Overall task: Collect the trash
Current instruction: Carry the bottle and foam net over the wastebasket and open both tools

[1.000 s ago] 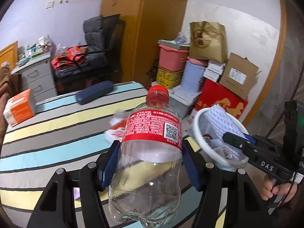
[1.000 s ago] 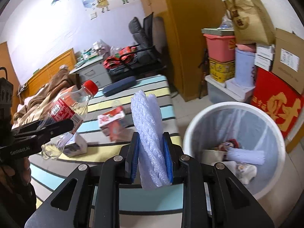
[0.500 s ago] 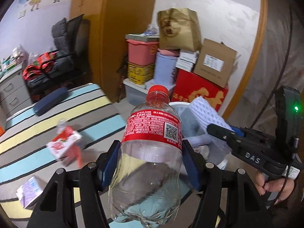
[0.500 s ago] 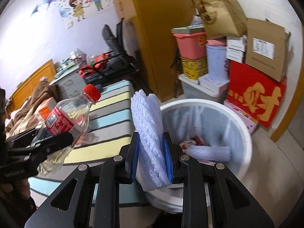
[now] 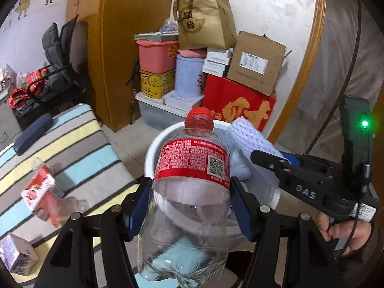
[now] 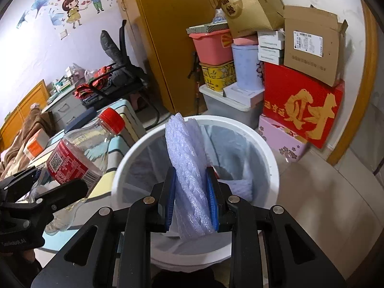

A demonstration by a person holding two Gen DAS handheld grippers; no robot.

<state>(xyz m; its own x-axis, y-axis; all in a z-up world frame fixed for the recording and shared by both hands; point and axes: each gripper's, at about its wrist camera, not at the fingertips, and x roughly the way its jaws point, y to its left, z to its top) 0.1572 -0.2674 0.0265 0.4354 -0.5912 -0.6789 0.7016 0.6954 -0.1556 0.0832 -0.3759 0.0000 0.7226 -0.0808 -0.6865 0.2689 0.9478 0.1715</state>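
My left gripper (image 5: 190, 204) is shut on a clear plastic bottle (image 5: 189, 192) with a red label and red cap, held upright at the near rim of the white trash bin (image 5: 153, 148). My right gripper (image 6: 192, 196) is shut on a folded piece of white foam netting (image 6: 189, 168), held over the white trash bin (image 6: 268, 153). The bin has a pale liner and some trash at its bottom. In the right wrist view the bottle (image 6: 76, 158) hangs left of the bin rim. In the left wrist view the foam netting (image 5: 249, 139) sits above the bin's right side.
A striped bed (image 5: 72, 148) lies to the left, with a red-and-white carton (image 5: 38, 187), a purple carton (image 5: 16, 254) and a dark case (image 5: 33, 129). Stacked boxes, a red box (image 6: 302, 105), tubs and a paper bag stand behind the bin against the wall. A hand (image 5: 345, 232) holds the right gripper.
Both grippers have swung right, away from the bed and up to the bin. The bottle and foam netting stay gripped. The bin now lies right under the foam netting.
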